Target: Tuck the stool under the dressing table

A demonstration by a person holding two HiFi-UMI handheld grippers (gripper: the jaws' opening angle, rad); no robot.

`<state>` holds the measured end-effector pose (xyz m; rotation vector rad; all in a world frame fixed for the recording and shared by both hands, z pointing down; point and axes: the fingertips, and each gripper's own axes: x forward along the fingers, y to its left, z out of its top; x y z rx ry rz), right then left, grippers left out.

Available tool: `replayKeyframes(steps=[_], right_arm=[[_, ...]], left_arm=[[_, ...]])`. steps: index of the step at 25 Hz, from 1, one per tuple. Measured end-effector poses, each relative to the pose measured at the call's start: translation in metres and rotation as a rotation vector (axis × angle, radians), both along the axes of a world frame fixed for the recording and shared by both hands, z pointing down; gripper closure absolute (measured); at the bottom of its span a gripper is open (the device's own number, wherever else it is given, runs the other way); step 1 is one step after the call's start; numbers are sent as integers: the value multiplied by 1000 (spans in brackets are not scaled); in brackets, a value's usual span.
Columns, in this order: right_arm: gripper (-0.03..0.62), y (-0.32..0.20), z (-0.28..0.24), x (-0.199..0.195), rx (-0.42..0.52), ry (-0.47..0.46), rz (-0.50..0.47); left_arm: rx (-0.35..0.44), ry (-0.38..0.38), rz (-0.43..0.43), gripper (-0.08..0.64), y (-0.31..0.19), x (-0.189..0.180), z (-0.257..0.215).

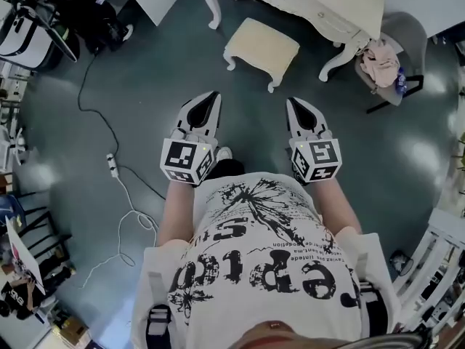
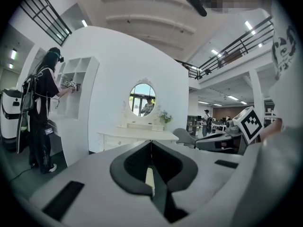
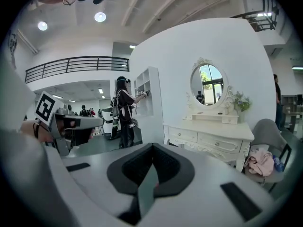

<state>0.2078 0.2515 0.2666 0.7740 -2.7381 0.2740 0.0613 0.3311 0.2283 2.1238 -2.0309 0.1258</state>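
Observation:
The cream cushioned stool (image 1: 261, 48) with white curved legs stands on the grey floor, out in front of the white dressing table (image 1: 305, 4). In the head view the stool is ahead of both grippers and apart from them. My left gripper (image 1: 213, 95) and right gripper (image 1: 296, 103) are held side by side at waist height, both shut with nothing between the jaws. The left gripper view looks over its closed jaws toward the dressing table (image 2: 137, 137) and its oval mirror (image 2: 142, 99). The right gripper (image 3: 152, 145) also faces the dressing table (image 3: 208, 137); the stool is hidden there.
A grey chair (image 1: 407, 31) with clothes on it stands right of the table. A cable and power strip (image 1: 111, 164) lie on the floor at left, near dark equipment (image 1: 43, 20). A person in black (image 2: 42, 117) stands by a white shelf wall.

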Motion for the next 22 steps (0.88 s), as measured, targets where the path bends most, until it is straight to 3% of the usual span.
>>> replayKeyframes(steps=[4,10,17,22], right_arm=[[575,-12,-1,-54,-17,6,59],[574,-30,3,-120,-36,25,112],[574,-93,29,-151,-62,37,153],[574,-168,51,-166,-93,55,188]], left_arm=[[-14,1,35,540,-15,-62,-6],[-45,19,104,540,-39,-123,-2],[-93,47,135,540,-105,-152,27],[-139,56,169,540,-184,-167,45]])
